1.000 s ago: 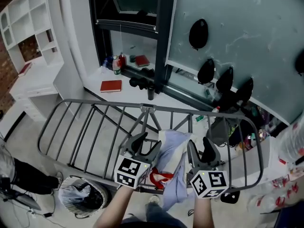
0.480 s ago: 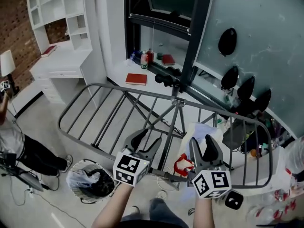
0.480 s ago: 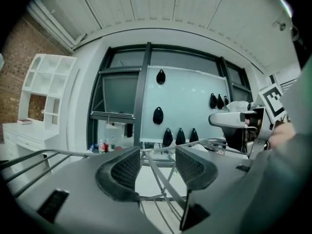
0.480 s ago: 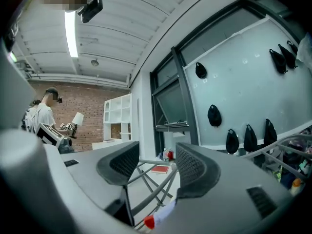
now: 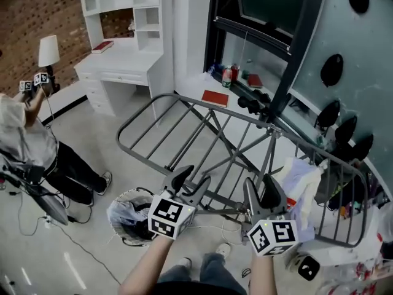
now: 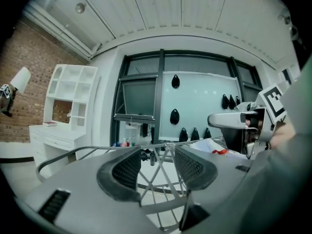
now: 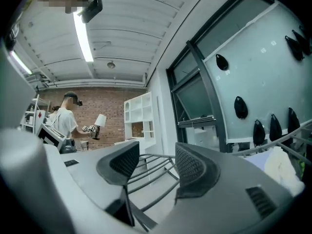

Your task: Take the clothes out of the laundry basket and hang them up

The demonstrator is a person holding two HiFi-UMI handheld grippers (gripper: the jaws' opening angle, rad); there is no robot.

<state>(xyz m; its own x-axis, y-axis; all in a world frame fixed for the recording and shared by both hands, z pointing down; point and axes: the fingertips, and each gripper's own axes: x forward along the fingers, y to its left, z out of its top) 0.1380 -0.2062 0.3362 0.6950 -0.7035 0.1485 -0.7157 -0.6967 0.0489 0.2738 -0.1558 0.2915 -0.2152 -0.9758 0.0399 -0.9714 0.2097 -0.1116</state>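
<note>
A grey metal drying rack [image 5: 184, 134] stands open across the middle of the floor, its bars running from near left to far right. Beyond it, at the far left, a white desk with shelves [image 5: 126, 60] stands against the wall. A person [image 5: 27, 143] stands at the left edge, well apart from the rack. The laundry basket [image 5: 136, 192] sits on the floor just beside the rack's near left edge, with crumpled clothes [image 5: 126, 212] inside it. A pale garment [image 5: 302, 180] hangs over the rack's right end. The left gripper [image 5: 193, 178] is held over the rack's near rail, to the right of the basket, jaws spread wide with nothing between them. The right gripper [image 5: 261, 186], near the pale garment, likewise has its jaws apart and empty. A red book [image 5: 215, 98] lies on the far sill.
</note>
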